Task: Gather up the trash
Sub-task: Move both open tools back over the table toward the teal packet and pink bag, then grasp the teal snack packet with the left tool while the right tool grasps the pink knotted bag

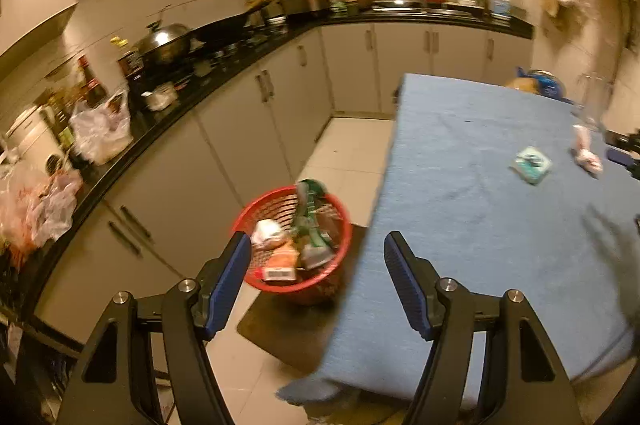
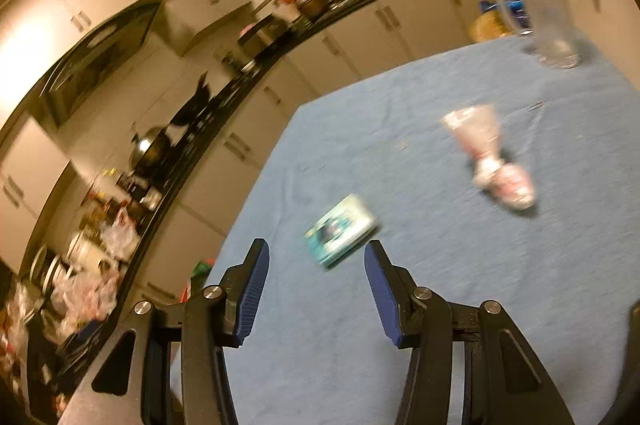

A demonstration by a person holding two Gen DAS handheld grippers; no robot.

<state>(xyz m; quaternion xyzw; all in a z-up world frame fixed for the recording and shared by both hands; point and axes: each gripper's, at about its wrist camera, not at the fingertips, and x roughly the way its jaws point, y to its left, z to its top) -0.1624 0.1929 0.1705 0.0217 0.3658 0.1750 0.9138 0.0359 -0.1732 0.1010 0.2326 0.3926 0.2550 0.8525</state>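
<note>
Teal packet (image 2: 341, 229) lies flat on blue tablecloth (image 2: 440, 305), just ahead of right gripper (image 2: 316, 257) and slightly toward its right finger; not touched; crumpled pink-white wrapper (image 2: 490, 161) lies further out on same cloth, apart from packet; clear glass (image 2: 540, 13) stands upright near far edge, prob. not trash. Right gripper: jaws spread, nothing between them. Left gripper (image 1: 318, 245): jaws also spread, empty, held beside table edge above floor; red basket (image 1: 294, 245) sits on dark mat (image 1: 280, 329) on floor next to table, already holding several pcs of rubbish incl. a green item and a small carton. Judgement: step in hand is approach to next pc, packet being the nearest candidate; two pcs left on table. Next move calls for lining the fingers up either side of the packet, low to the cloth; packet is thin and flat, so pinch may snag fabric; views blurred, exact alignment unclear.
</note>
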